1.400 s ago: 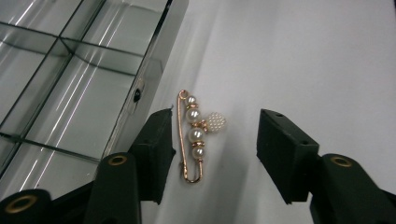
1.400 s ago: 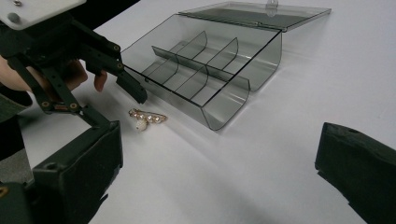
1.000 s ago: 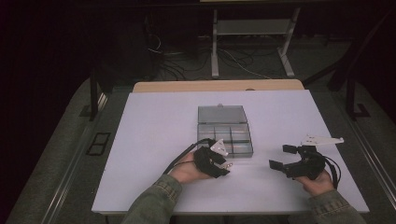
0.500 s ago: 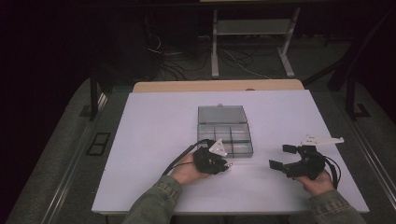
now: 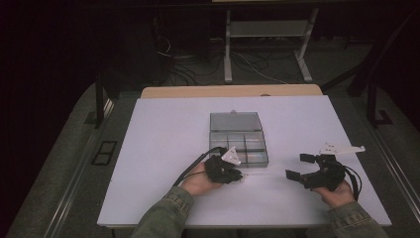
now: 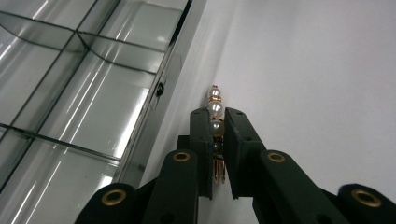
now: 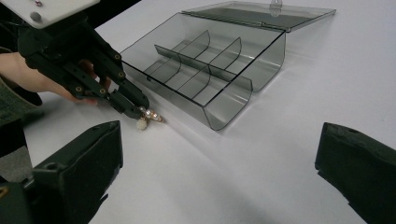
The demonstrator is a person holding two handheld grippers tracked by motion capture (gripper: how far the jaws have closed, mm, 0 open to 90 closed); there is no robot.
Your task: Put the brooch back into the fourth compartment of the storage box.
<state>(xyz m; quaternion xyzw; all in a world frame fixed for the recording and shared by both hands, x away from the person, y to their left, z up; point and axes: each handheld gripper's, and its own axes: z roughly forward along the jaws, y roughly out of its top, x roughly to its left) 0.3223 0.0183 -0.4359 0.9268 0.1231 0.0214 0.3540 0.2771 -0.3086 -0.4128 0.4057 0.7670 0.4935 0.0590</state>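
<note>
A small gold pin strung with pearls lies on the white table just before the front wall of a clear grey compartment box. My left gripper is shut on it, and its jaws have just been closing with the pin between them. The pearl end sticks out past the fingertips. In the high view the left gripper sits at the box's near left corner. My right gripper rests to the right of the box, open with nothing between its jaws.
The box has its lid laid open flat behind it, and its several compartments look empty. The white table top spreads bare to the left and right. Its front edge runs just under the person's sleeves.
The left gripper's jaws have drawn together on the pearl pin. Both hands stay where they were.
</note>
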